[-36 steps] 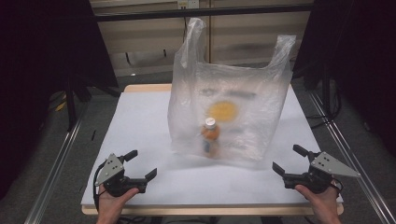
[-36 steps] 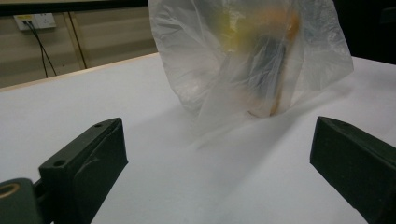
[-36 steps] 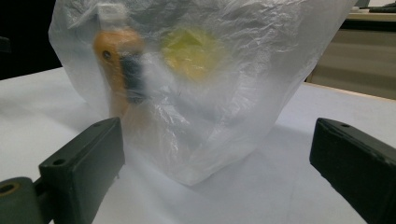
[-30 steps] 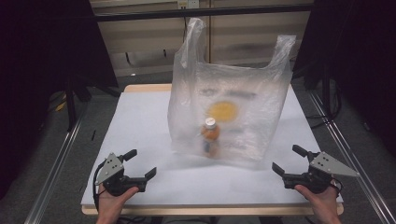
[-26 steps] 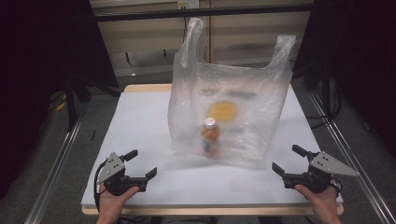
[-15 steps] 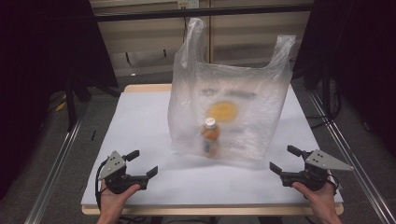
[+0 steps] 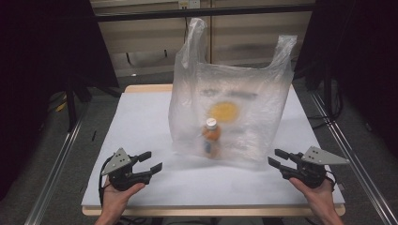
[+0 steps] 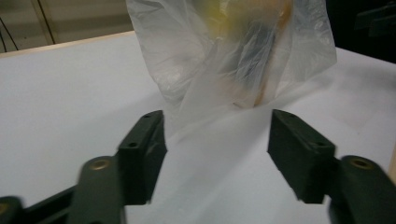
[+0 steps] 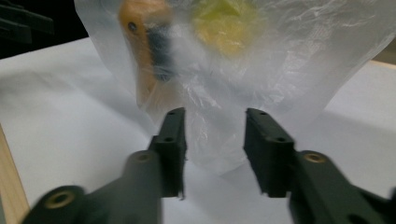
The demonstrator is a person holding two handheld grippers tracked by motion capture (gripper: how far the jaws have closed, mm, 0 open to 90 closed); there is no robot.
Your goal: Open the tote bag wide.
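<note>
— White table (image 7: 141, 117), dark room all round, wooden edge along the near side. What's on it?

— One clear plastic bag (image 7: 234, 112) standing upright near the middle, handles up. Inside it, low down, an orange bottle (image 7: 211, 136) with a pale cap, and a yellow round blur behind it that I can't make out.

— And the grippers?

— Both near the front edge, well apart from the bag. The left gripper (image 7: 151, 161) sits at the front left, the right gripper (image 7: 278, 158) at the front right, each pointing inward toward the bag.

— Jaws?

— They've just been closing on both sides, with nothing between them. In the left gripper view the left gripper (image 8: 215, 154) stands about half open, bare table in the gap. In the right gripper view the right gripper (image 9: 214, 149) is narrower, but a clear gap remains — the bag's lower corner lies beyond it, untouched.

— So which step is this?

— The start, I'd judge: no contact yet, the bottle sits inside the bag.

— Next move?

— Probably reach in toward the bag — thin film, so pinch a handle or edge rather than the bulge, and steady it with the other side so the bottle doesn't topple.
</note>
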